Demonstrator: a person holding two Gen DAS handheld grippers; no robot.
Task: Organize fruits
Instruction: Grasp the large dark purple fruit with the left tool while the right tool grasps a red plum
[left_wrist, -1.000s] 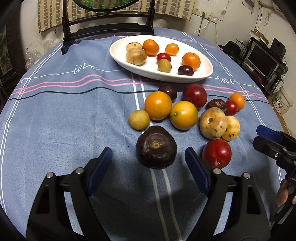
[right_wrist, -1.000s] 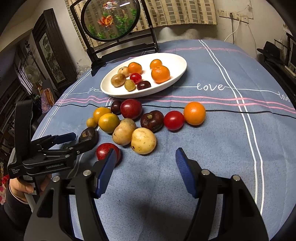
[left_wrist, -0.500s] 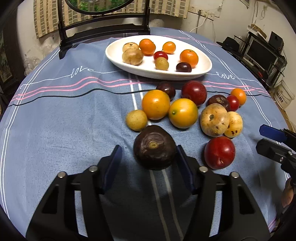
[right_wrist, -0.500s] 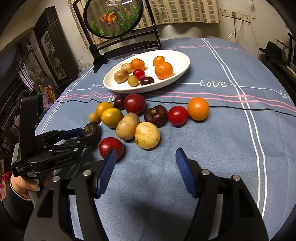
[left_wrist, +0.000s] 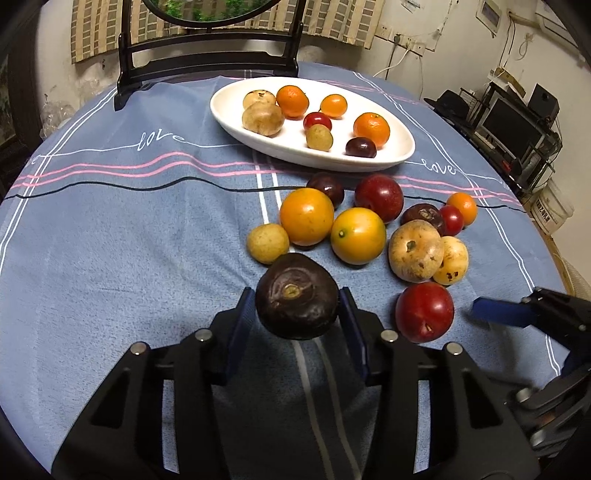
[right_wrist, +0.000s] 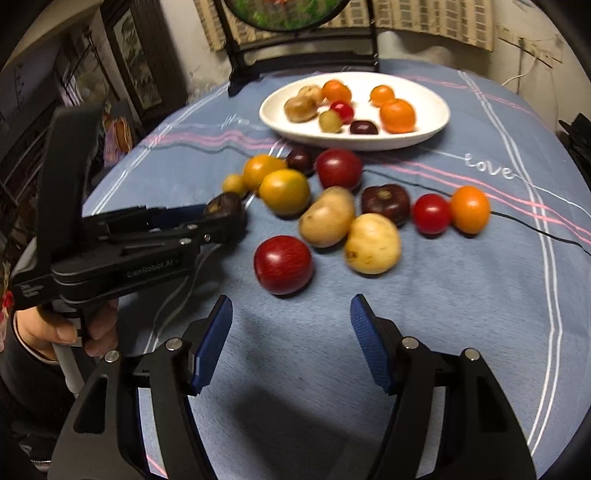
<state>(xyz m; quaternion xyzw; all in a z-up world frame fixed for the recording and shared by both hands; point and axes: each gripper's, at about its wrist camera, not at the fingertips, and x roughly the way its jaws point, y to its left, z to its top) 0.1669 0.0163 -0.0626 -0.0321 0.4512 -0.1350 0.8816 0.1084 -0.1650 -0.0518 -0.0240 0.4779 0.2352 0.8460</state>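
A round table under a blue striped cloth (left_wrist: 129, 236) — white oval dish (left_wrist: 402, 147), loose fruits (left_wrist: 357, 240) scattered before it.

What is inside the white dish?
The white dish holds eight fruits: three orange, two tan, one red, one yellow-green, one dark purple. The tan pair overlap, partly hiding the rear one.

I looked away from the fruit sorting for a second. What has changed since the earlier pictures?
The left gripper has been closing around the dark purple fruit; its pads now sit against both sides and the jaws are closing further. The right gripper, open and empty, has drifted toward the red plum. The white plate and the other fruits lie as before.
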